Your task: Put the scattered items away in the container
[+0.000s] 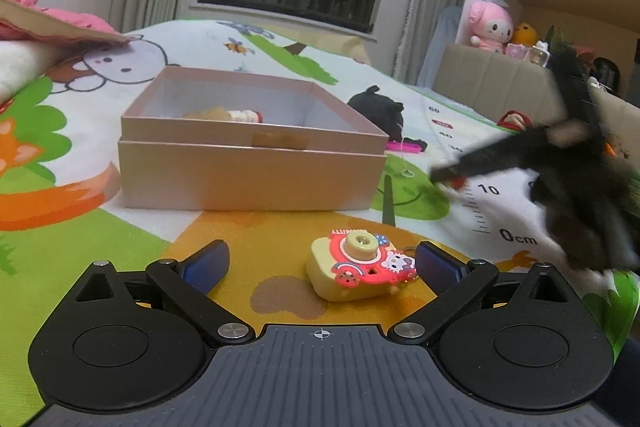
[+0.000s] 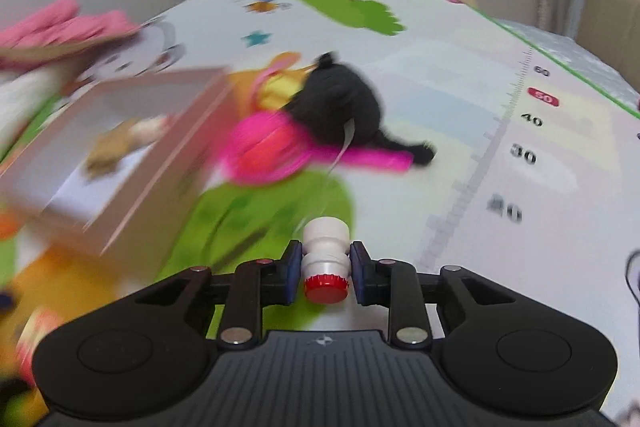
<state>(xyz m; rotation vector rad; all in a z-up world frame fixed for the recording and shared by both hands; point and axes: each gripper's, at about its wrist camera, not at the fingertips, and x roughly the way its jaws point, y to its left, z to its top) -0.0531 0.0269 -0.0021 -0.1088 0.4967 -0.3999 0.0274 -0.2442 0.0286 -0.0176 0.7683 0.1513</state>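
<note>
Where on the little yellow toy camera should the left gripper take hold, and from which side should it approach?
Grip the yellow toy camera across its flat yellow side walls, coming in low from the near side. It lies tilted on the play mat, between the open left gripper fingers. The raised lens and red rubber front look uneven, probably a poorer hold.

Toy camera point(image 1: 356, 267) on mat point(image 1: 280, 291), between left gripper point(image 1: 322, 261) fingers point(image 1: 208, 261). Box point(image 1: 252, 147) behind it, doll point(image 1: 224, 115) inside. Plush point(image 1: 378, 105) right of box. Bottle point(image 2: 326, 255) between right gripper point(image 2: 326, 269) fingers, above mat.
</note>
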